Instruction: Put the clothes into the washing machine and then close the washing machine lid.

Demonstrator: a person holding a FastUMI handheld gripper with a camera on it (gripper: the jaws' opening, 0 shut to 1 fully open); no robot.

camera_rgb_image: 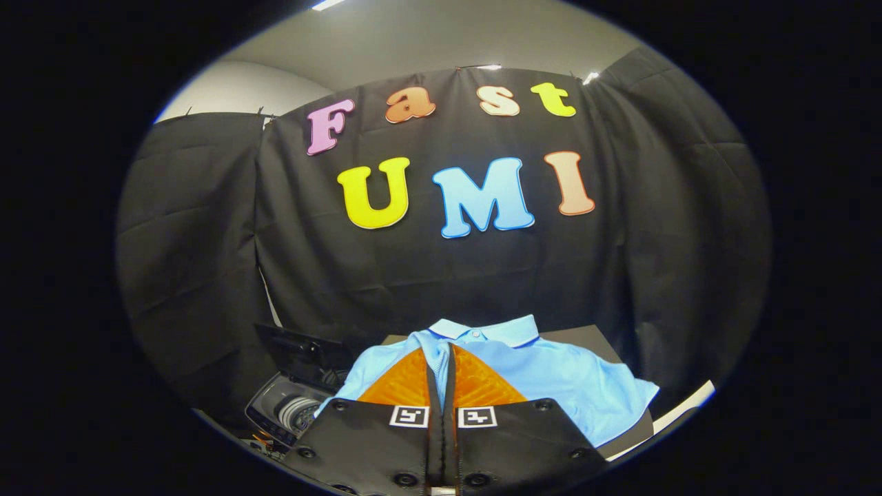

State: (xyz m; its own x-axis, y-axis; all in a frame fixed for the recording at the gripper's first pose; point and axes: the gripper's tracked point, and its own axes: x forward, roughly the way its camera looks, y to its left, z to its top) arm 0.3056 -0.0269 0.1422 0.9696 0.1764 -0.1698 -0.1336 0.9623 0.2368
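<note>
Fingers (406, 382) of the hand-held gripper (441, 358) pinch blue shirt (551, 379) fabric on the table (592, 337); washing machine (293, 410) lid open.

From my station I see black cloth (620, 227) draped as the booth's wall, pale ceiling (427, 41) above it with a bright light strip (326, 4), and a dark table (586, 337) with a white edge (679, 413) low beneath the cloth.

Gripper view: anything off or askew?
Nothing damaged or spilled. The gripper has a fold of the blue shirt pinched between its orange fingers, so the fabric there is bunched. The washer, beside the shirt, has its lid up.
</note>
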